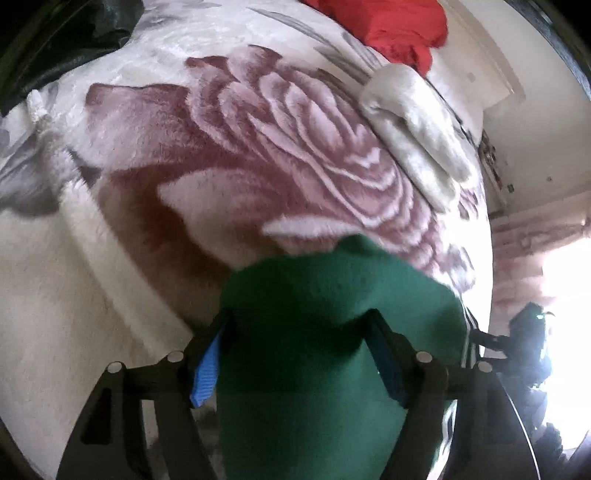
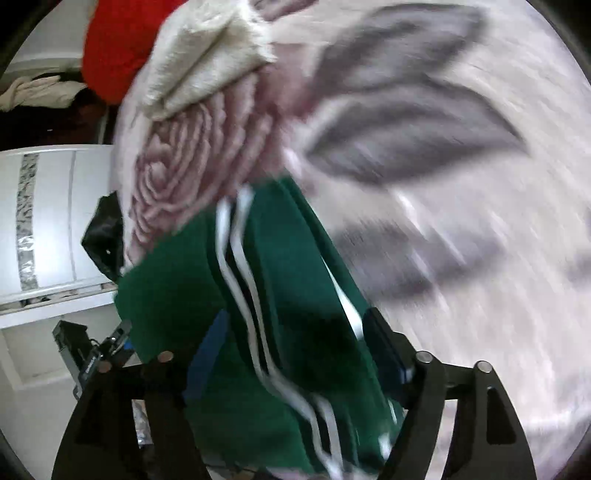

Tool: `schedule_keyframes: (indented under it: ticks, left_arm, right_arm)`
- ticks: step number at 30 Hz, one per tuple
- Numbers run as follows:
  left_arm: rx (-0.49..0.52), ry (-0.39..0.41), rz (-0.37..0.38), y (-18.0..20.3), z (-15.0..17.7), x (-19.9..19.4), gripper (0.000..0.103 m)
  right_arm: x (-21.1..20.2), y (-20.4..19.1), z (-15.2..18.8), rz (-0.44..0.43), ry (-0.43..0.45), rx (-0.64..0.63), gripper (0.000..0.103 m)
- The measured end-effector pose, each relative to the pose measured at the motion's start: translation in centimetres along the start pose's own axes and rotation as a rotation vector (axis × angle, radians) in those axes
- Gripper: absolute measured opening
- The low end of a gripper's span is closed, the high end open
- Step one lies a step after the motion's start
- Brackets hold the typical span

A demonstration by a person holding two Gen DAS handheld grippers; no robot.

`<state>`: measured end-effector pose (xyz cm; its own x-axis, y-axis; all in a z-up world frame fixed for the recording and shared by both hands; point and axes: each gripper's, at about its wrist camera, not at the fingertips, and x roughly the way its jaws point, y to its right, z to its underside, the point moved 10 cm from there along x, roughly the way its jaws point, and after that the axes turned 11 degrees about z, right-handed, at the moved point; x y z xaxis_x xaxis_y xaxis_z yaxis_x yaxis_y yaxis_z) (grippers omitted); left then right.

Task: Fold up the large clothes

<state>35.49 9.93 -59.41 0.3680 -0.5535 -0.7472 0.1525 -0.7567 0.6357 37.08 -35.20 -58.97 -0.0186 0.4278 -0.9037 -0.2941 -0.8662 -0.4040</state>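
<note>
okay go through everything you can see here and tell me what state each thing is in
green garment: bunched, lifted, gripped at both ends
left gripper: shut on garment
right gripper: shut on garment
floral blanket: spread flat
cream cloth: folded
red cloth: crumpled

place: home bedroom | evidence: floral plush blanket [image 1: 258, 147] on bed, white wardrobe [image 2: 55, 221]

Bed covered by a plush floral blanket [image 1: 229, 147], folded cream towel [image 1: 413, 133] near its right edge, red cloth [image 1: 391, 29] at the far right corner, green striped garment [image 2: 280, 266] over the near edge
</note>
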Motion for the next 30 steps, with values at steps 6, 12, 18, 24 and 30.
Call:
schedule_keyframes:
  ticks: [6, 12, 18, 24, 30]
  left_arm:
    - [-0.092, 0.056, 0.082, -2.4, -0.3, 0.1, 0.061]
    - [-0.095, 0.016, 0.081, -1.2, 0.1, -0.8, 0.067]
    - [-0.090, 0.096, 0.066, 0.3, 2.6, -5.9, 0.065]
    - [-0.139, 0.066, 0.020, -0.9, 9.2, -7.2, 0.065]
    - [-0.159, -0.016, -0.008, -2.3, 14.3, -6.2, 0.065]
  right_arm:
    - [2.2, -4.4, -4.1, -0.131, 0.018, 0.040, 0.010]
    - [4.0, -3.5, -4.7, -0.039, -0.003, 0.060, 0.015]
    - [-3.1, 1.1, 2.1, 0.062, -0.060, 0.089, 0.069]
    - [-2.4, 6.3, 15.0, 0.041, -0.228, 0.257, 0.069]
    - [1.0, 5.4, 16.5, -0.041, -0.057, 0.425, 0.034]
